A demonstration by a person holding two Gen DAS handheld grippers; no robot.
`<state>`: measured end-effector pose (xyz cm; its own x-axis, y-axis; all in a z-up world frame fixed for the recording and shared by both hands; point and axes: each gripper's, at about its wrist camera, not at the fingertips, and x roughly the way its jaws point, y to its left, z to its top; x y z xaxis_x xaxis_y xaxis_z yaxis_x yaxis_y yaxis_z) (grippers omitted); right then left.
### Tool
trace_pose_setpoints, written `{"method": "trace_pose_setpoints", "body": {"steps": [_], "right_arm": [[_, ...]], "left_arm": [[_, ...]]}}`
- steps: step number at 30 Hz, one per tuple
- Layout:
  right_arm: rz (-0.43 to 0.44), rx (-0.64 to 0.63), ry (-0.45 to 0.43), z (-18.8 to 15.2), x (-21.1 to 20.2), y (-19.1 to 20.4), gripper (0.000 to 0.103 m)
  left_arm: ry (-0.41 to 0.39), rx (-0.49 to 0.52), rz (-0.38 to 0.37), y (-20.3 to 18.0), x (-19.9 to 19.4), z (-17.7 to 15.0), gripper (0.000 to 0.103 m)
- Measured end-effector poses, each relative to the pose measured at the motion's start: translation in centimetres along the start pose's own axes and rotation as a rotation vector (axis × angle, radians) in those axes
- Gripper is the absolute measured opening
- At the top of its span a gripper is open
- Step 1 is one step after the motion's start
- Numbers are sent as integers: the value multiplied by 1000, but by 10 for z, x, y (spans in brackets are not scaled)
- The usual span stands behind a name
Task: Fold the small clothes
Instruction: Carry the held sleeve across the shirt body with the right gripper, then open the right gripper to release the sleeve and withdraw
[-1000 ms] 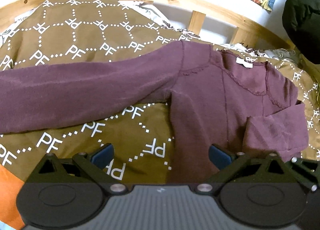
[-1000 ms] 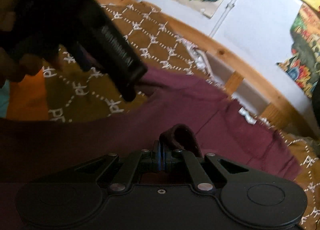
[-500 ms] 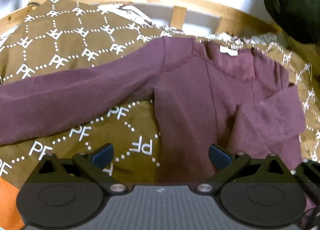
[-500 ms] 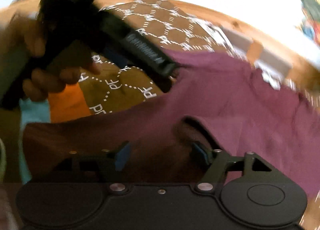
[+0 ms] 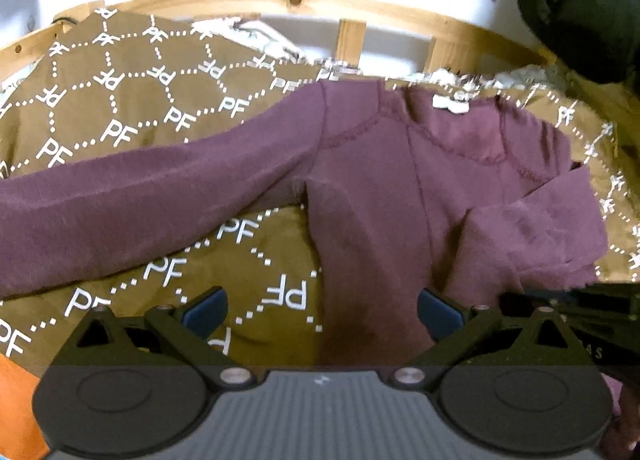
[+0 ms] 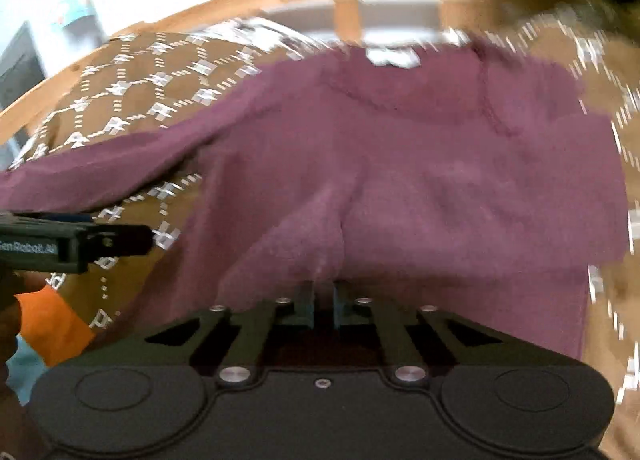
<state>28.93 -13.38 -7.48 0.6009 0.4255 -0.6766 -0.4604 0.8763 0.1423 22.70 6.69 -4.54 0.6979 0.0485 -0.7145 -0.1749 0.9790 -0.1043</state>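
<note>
Garment: a maroon long-sleeved top (image 5: 384,195) lies flat on a brown bedspread (image 5: 132,99) printed with white letters, neckline and white label (image 5: 450,103) toward a wooden bed frame (image 5: 296,3). One sleeve extends straight to the left edge of the left wrist view; the other sleeve is folded inward across the body. The left gripper (image 5: 322,310) is released, its blue pads wide apart above the top's side edge and the bedspread, gripping nothing. The right gripper (image 6: 322,300) has its jaws drawn almost together over the top's lower portion; whether fabric is pinched between them cannot be told.
</note>
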Motion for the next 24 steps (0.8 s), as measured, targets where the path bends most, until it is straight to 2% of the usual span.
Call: {"method": "trace_pose_setpoints", "body": {"steps": [4,7,10,12,13,14,16,20,21,24], "right_arm": [[88,-16,-66,23,-10,11,6],[183,-1,-79,46,-8,11,7],[248,-20,-77,62,-4,13,20],[258,-31,-88,66,-4,12,34],[253,-29,-99,67,-7,7,45],[242,-22,-108,67,-11,2,57],[190,-9,-135,67,-21,-17,68],[-19,9,-196,64,-43,-70,80],[-79,23,-204,64,-47,-87,81],[-244,101,-236,63,-51,-139,81]], "left_arm": [[-64,-23,-13,3,-11,-3,103],[-61,-41,-24,7,-17,-10,103],[-34,-36,-15,11,-18,-18,103],[-19,-27,-24,12,-17,-21,103],[-14,-22,-30,11,-16,-21,103],[-12,-19,-38,10,-16,-21,103],[-16,-12,-76,5,-14,-18,103],[-26,40,-146,-15,-6,-6,103],[-22,65,-143,-21,-2,-3,103],[-5,131,-34,-40,19,5,103]]}}
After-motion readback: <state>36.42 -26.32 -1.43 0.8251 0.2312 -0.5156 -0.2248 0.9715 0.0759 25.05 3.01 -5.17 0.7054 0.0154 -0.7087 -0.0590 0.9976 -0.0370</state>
